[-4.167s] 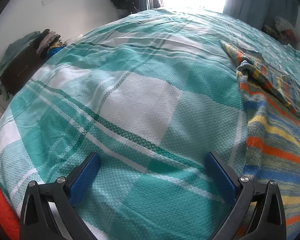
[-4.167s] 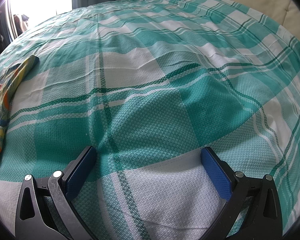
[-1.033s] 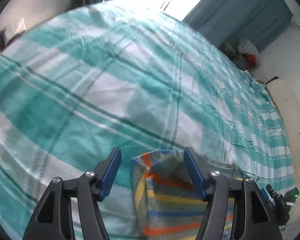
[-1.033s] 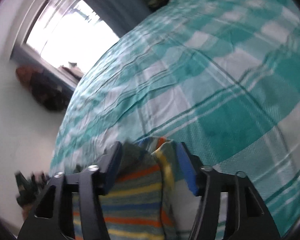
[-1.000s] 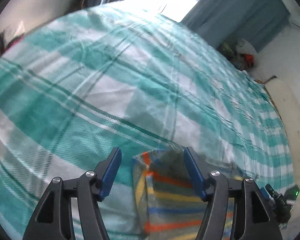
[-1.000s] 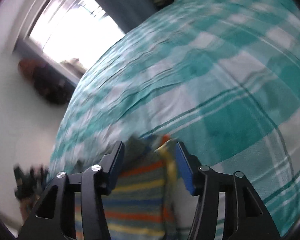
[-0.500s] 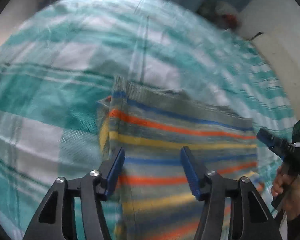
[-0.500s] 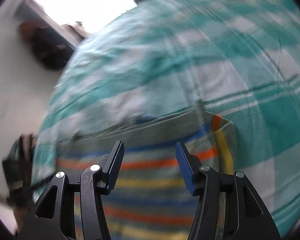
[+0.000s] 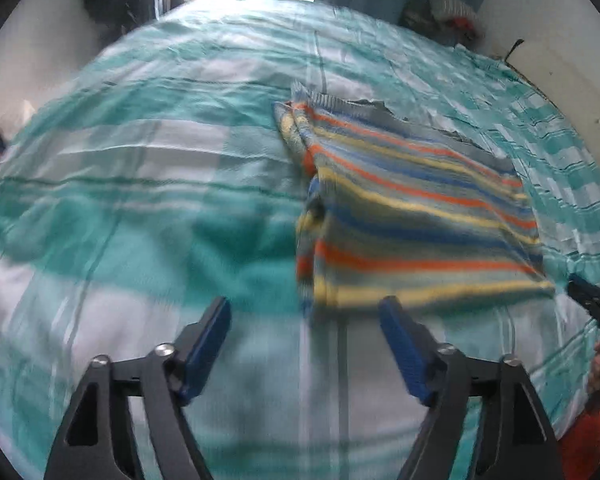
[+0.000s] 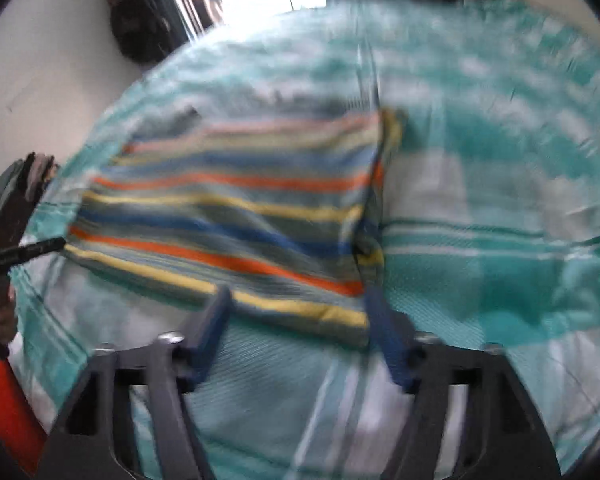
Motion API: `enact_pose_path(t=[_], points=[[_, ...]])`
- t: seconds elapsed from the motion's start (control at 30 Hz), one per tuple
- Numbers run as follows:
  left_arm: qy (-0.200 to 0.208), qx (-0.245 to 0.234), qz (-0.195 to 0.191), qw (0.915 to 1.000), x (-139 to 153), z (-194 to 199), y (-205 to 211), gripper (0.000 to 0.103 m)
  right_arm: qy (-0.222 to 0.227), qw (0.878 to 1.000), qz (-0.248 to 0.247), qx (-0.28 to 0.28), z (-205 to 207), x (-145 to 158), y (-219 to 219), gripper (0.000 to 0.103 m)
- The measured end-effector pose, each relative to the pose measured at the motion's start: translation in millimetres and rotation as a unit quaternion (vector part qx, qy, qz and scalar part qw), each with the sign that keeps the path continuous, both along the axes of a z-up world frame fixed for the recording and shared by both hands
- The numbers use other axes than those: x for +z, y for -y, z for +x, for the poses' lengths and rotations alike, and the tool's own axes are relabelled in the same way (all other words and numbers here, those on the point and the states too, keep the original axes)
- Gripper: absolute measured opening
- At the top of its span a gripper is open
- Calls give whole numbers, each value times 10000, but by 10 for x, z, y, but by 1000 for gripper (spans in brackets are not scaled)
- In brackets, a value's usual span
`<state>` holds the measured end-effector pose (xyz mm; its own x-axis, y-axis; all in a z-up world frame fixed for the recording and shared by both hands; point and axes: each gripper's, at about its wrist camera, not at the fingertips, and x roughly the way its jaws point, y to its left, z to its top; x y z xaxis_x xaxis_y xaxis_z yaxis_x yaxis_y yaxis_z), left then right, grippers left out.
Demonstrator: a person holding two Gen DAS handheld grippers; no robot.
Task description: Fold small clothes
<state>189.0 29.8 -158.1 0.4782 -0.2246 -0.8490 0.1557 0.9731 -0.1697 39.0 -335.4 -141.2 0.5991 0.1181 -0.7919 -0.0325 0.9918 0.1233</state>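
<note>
Now my widest thing in view is the bed (image 9: 148, 184), its teal and white check cover running out ahead of both tools. On it lies the striped garment (image 9: 416, 216), doubled over into a rough rectangle, just beyond the tips of my left tool (image 9: 306, 336) and off to its right. From my right tool (image 10: 296, 322) it sits just ahead and mostly to the left, its near corner showing between the pads. A second ago each tool pinched an edge of this cloth; both have just been opening and now stand wide with nothing gripped. I judge one fold is laid down and released, so a further fold or smoothing remains. No brand, label or writing is readable on the cloth or cover; both views are blurred.
</note>
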Motion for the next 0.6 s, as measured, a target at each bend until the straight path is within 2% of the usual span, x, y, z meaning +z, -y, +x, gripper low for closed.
enact_pose_path(t=[0.07,0.17,0.2,0.27,0.37,0.5,0.6], points=[[110,101,266,9995,-49,-234,58,84,84,9998,-167,-51,-213,-7,-134,89],[17,274,661,9974,-313,-459,130,85,126,9988,-410,-241,-427,-191,-309,92],[115,307,722,9969,-386,-519,130,90,83,9979,-565,-319,-457,-288,-321,97],[349,389,907,9945,-440,-605,148,98,-135,9962,-693,-518,-545,-553,-318,98],[272,382,931,9946,-498,-608,157,103,-35,9959,-632,-643,-676,-635,-260,102],[248,358,800,9958,-553,-614,118,103,-59,9958,-634,-664,-669,-700,-238,102],[293,343,839,9955,-562,-646,128,103,25,9954,-713,-645,-662,-720,-252,102]])
